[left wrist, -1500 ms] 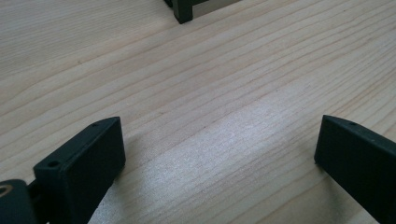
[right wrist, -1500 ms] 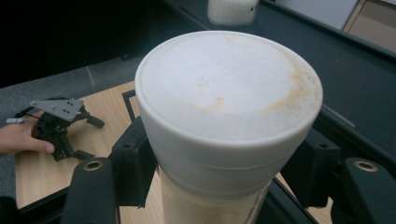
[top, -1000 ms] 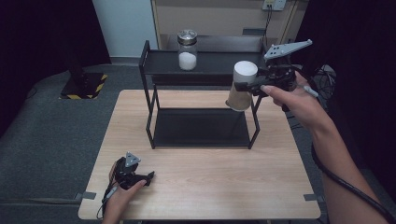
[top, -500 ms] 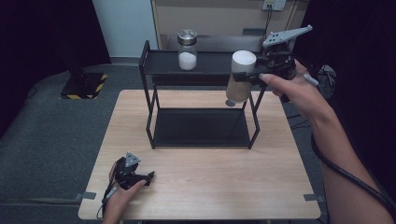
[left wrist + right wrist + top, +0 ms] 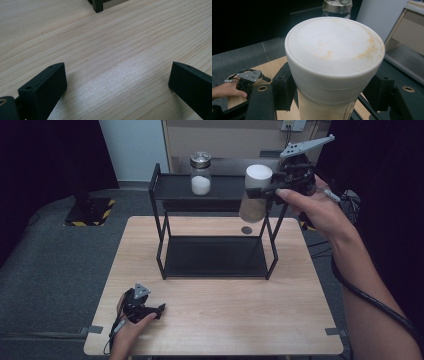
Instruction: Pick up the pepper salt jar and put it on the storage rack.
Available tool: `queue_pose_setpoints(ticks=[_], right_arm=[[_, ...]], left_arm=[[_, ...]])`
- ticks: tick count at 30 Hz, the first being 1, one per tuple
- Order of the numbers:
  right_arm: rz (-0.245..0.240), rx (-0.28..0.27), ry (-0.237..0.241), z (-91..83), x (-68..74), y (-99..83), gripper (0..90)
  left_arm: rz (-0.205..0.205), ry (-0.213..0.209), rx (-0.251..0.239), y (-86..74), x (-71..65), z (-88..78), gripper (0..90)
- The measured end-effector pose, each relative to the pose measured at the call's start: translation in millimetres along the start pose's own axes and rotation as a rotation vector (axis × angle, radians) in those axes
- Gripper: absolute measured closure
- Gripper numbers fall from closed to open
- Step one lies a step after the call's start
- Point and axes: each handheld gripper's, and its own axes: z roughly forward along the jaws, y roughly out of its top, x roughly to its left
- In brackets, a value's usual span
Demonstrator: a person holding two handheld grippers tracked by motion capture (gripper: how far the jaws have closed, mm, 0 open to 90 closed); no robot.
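A white-lidded jar (image 5: 255, 192) with a tan body hangs in the air at the right end of the black rack's top shelf (image 5: 220, 187); my right gripper (image 5: 260, 192) is shut on it. The right gripper view looks down on its stained white lid (image 5: 334, 42), with both black jaws pressed against its sides. A glass jar (image 5: 200, 174) with a metal lid and white powder stands on the top shelf, left of centre. My left gripper (image 5: 150, 311) rests on the table's front left, open, and the left gripper view has bare wood (image 5: 112, 62) between the jaws.
The two-tier black rack (image 5: 215, 255) stands at the back middle of the wooden table (image 5: 225, 315). A small dark round mark (image 5: 246, 230) lies on the table behind the rack's lower shelf. Grey carpet surrounds the table; a cabinet stands behind.
My right gripper has carried the white-lidded jar upward and a little toward the rack's top shelf. The left gripper has stayed put.
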Motion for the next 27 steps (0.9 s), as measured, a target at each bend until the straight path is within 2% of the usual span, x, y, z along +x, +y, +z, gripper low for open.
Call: queue_pose_setpoints(ticks=[11, 27], right_arm=[[-0.005, -0.01, -0.014, 1.1, -3.6, 12.4, 35.4], [-0.002, -0.011, -0.059, 2.1, -11.7, 24.6, 35.4]], left_arm=[[0.0, 0.0, 0.0, 0.1, 0.0, 0.0, 0.7], [0.0, 0.0, 0.0, 0.0, 0.0, 0.0, 0.7]])
